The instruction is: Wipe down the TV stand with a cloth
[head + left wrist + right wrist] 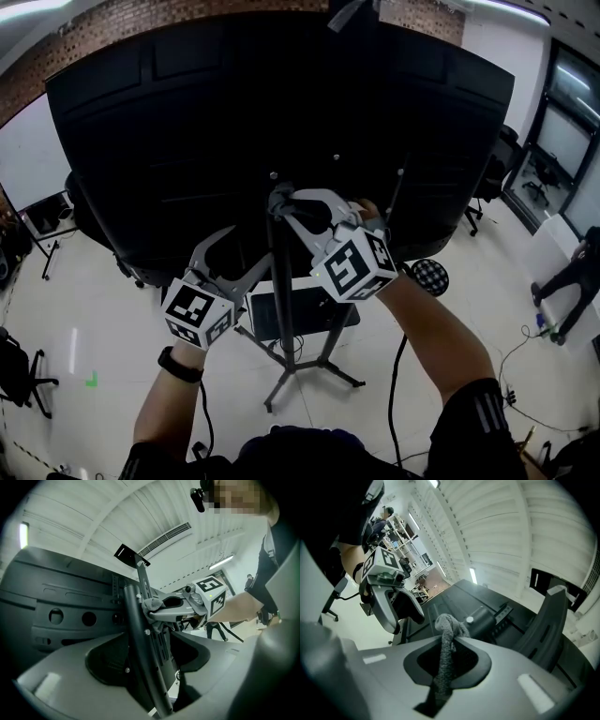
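Right gripper (449, 654) clamps the grey knitted cloth (448, 626) against the stand's black upright metal pole (280, 314). Left gripper (152, 651), lower down, grips that pole.

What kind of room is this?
Probably an office or workshop. A black wheeled office chair stands on the pale floor, a red brick wall runs behind, and a big black flat TV sits on a black metal stand.
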